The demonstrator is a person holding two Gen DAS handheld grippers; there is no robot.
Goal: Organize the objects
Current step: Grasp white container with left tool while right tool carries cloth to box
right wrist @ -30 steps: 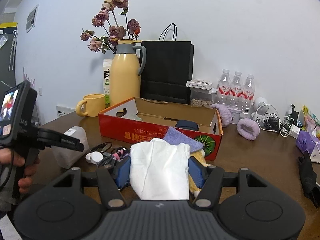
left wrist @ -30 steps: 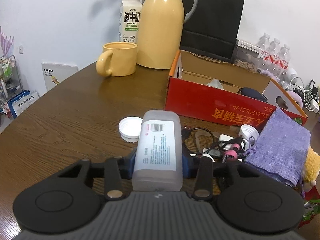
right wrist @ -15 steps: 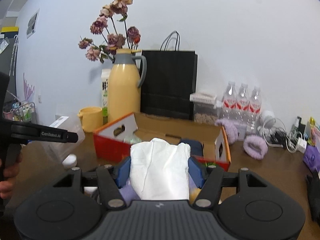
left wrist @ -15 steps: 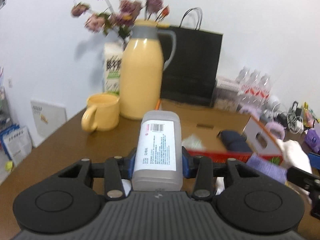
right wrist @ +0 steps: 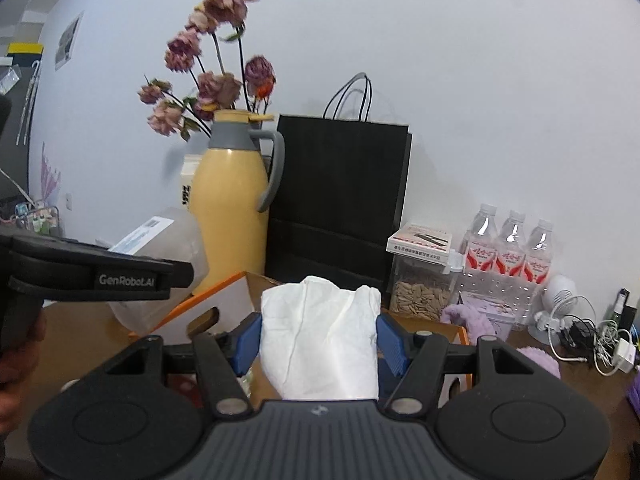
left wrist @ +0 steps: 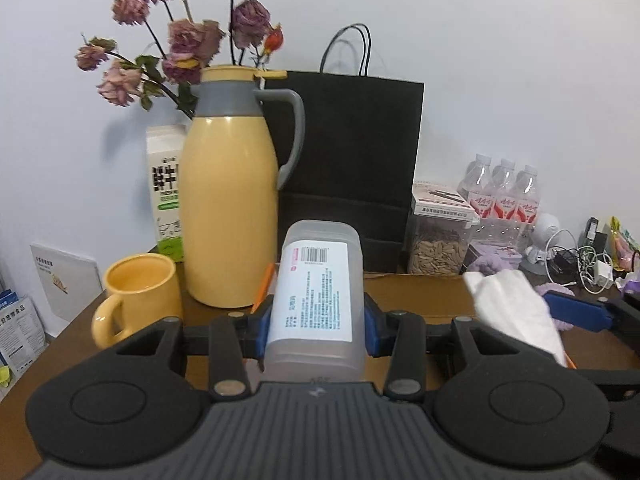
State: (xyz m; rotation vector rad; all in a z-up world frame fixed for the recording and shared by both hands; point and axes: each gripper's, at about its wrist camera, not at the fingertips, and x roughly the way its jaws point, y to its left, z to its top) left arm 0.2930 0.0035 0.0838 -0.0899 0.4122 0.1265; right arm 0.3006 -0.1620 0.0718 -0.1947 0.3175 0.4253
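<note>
My left gripper [left wrist: 316, 322] is shut on a translucent plastic bottle [left wrist: 316, 304] with a white barcode label, held up in the air over the near edge of the cardboard box [left wrist: 420, 300]. My right gripper [right wrist: 320, 340] is shut on a crumpled white tissue [right wrist: 320, 340], also raised above the box [right wrist: 236, 300]. In the left wrist view the tissue [left wrist: 516, 312] and the right gripper's blue pad [left wrist: 576, 312] appear at right. In the right wrist view the bottle [right wrist: 168, 256] and the left gripper's body show at left, with a hand below it.
Behind the box stand a yellow thermos jug [left wrist: 230, 216], a yellow mug [left wrist: 136, 300], a milk carton [left wrist: 166, 196], dried flowers, a black paper bag [left wrist: 348, 168], a jar of seeds [left wrist: 438, 244], water bottles [left wrist: 502, 196], purple fluffy things and cables [left wrist: 580, 264] at right.
Both grippers rose from the cluttered table and moved forward toward the box with the bottle and tissue still held. The table clutter has dropped out of view.
</note>
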